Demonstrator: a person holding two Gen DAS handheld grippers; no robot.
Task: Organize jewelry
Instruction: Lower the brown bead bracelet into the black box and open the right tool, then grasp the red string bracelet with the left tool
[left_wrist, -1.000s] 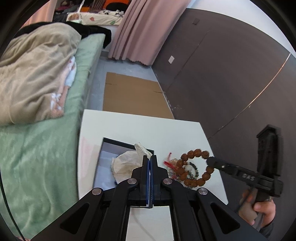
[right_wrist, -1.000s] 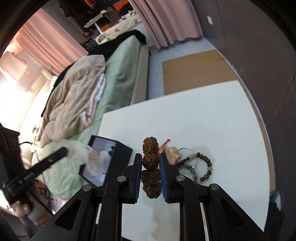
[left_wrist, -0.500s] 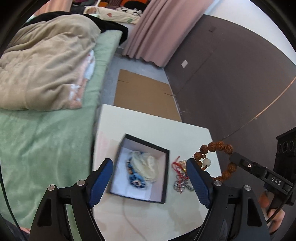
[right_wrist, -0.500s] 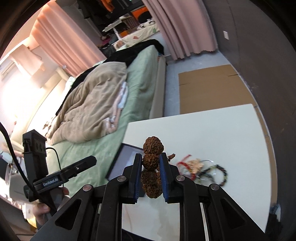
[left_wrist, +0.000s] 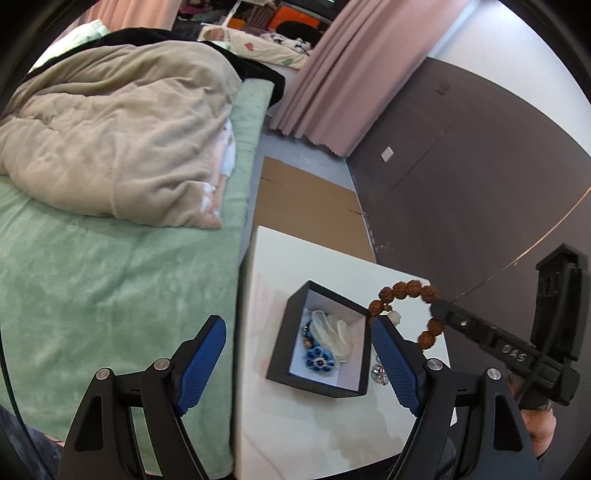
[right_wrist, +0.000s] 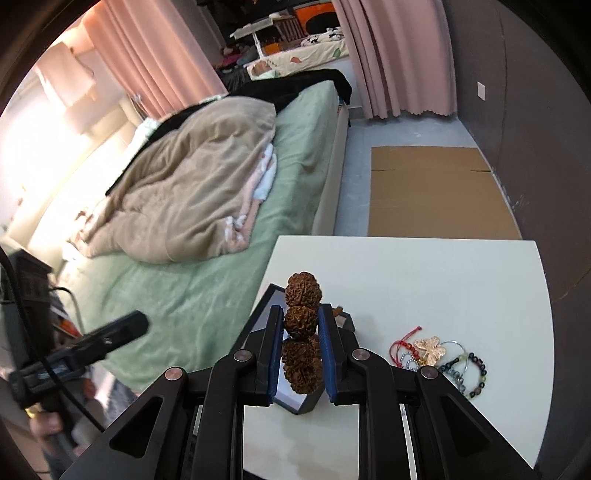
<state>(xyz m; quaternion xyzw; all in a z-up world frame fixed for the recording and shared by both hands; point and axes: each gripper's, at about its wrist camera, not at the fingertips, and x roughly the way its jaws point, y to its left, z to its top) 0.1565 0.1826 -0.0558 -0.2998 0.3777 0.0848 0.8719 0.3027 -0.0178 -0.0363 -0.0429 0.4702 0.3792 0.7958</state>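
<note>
My right gripper (right_wrist: 298, 325) is shut on a brown seed-bead bracelet (right_wrist: 301, 321) and holds it in the air over the right rim of a black jewelry box (left_wrist: 321, 350); the bracelet also shows in the left wrist view (left_wrist: 404, 291). The box stands on the white table (left_wrist: 314, 428) and holds a blue flower piece (left_wrist: 319, 360) and a whitish pouch (left_wrist: 334, 330). My left gripper (left_wrist: 299, 358) is open and empty above the box. Loose jewelry (right_wrist: 439, 354) lies on the table to the right of the box: a red cord, a gold butterfly, rings and a dark bead bracelet.
A bed with a green sheet (left_wrist: 92, 280) and a beige duvet (left_wrist: 122, 136) runs along the table's left edge. Flat cardboard (right_wrist: 436, 192) lies on the floor beyond the table. A dark wall panel (left_wrist: 480, 177) stands to the right.
My left gripper let go of the pouch in the box, opened wide and rose. My right gripper lifted the seed-bead bracelet off the table and carried it left toward the box.
</note>
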